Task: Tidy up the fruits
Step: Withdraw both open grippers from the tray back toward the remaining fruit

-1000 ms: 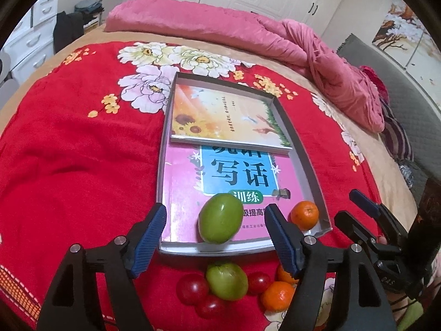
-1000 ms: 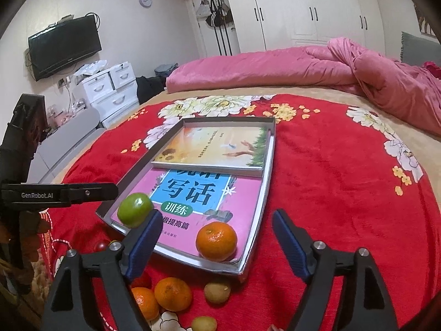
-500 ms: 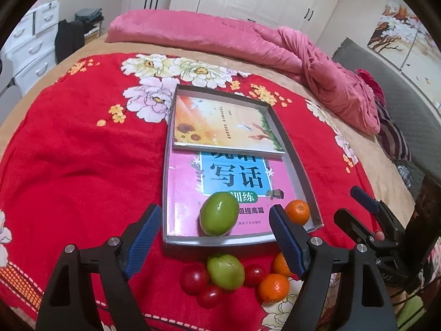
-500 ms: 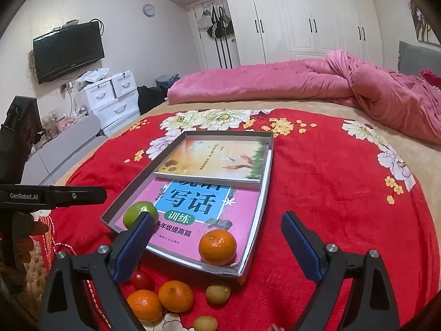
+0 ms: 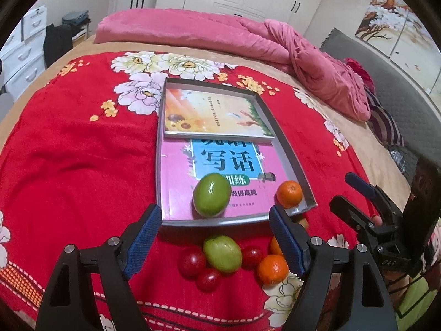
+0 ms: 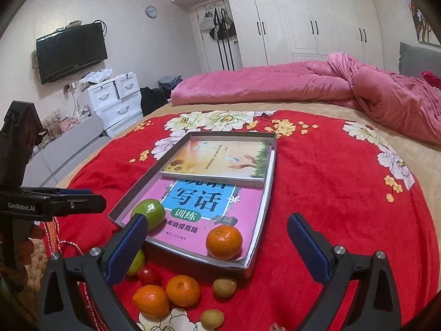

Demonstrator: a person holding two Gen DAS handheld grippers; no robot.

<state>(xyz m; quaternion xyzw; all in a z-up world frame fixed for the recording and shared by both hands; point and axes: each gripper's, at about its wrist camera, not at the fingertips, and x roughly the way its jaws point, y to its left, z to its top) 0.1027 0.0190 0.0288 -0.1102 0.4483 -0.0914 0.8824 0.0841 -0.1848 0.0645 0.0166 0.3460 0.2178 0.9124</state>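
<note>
Between the fingers: the left gripper (image 5: pixel 215 237) is spreading its blue pads wide, gripping nothing; the right gripper (image 6: pixel 217 248) is likewise gaping and carrying nothing.
Under the fingers: a green fruit (image 5: pixel 222 253), cherry tomatoes (image 5: pixel 191 260) and loose oranges (image 5: pixel 273 269) are lying on the red bedspread (image 5: pixel 69 165), just short of the tray (image 5: pixel 158 171).
Tray: a second green fruit (image 5: pixel 211 198) and an orange (image 6: pixel 223 242) are sitting on the pink book (image 6: pixel 242 209) inside it.
Risk: round fruits are likely rolling on the slick cover (the soft bed is tilting the tray), so a nudge could be knocking them out; the bunched tomatoes may be getting squashed.
</note>
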